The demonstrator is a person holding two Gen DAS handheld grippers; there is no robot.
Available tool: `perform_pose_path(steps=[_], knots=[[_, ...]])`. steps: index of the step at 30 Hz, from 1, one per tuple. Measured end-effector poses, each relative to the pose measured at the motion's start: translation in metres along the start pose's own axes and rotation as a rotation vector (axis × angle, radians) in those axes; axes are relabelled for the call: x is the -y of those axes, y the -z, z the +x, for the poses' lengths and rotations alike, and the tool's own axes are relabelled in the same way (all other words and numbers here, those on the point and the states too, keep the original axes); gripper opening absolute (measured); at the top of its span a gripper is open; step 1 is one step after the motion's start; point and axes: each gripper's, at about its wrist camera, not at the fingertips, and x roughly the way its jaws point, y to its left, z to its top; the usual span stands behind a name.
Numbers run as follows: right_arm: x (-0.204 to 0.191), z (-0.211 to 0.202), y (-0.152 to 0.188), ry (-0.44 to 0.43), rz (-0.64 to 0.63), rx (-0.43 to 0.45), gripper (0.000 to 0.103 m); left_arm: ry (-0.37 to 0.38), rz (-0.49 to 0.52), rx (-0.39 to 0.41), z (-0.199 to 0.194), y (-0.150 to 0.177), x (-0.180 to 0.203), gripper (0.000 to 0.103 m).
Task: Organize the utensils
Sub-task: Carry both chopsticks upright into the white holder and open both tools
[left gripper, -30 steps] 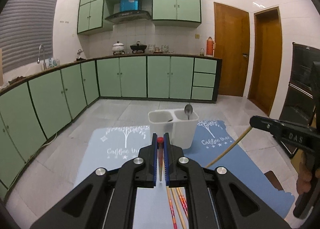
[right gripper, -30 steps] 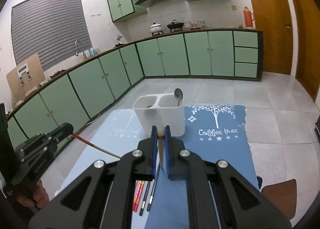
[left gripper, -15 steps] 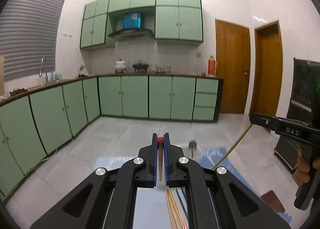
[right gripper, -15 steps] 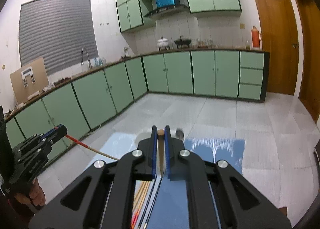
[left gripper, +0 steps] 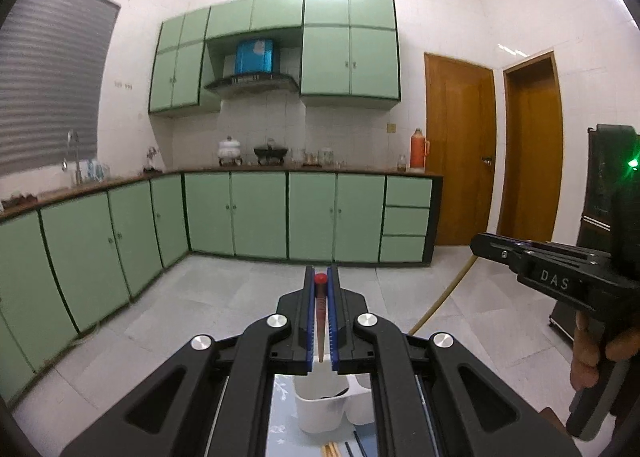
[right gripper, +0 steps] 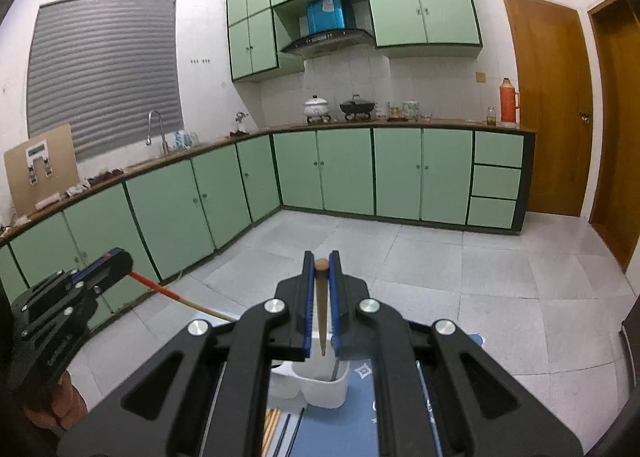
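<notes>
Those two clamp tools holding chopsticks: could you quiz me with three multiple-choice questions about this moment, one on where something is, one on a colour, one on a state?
1. Where is the white holder relative to the right gripper?
A. Below its fingertips
B. On the kitchen counter
C. By the wooden door

2. What colour is the top end of the chopstick in the left gripper?
A. Green
B. Red
C. White

3. What state is the right gripper in?
A. Wide open, empty
B. Shut on a spoon
C. Shut on a wooden chopstick

Answers: 1 A, the holder shows under the fingers on the blue mat. 2 B, a red cap sits between the fingers. 3 C, the brown stick is pinched upright.
</notes>
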Motion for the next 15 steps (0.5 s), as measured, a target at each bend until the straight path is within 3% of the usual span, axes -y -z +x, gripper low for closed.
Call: perform_pose_path(steps=[15], knots=[[-0.002, 0.074, 0.036, -0.012, 0.000, -0.147, 0.009, -0.020, -0.012, -0.210, 0.083, 0.036, -0.005, 0.008]])
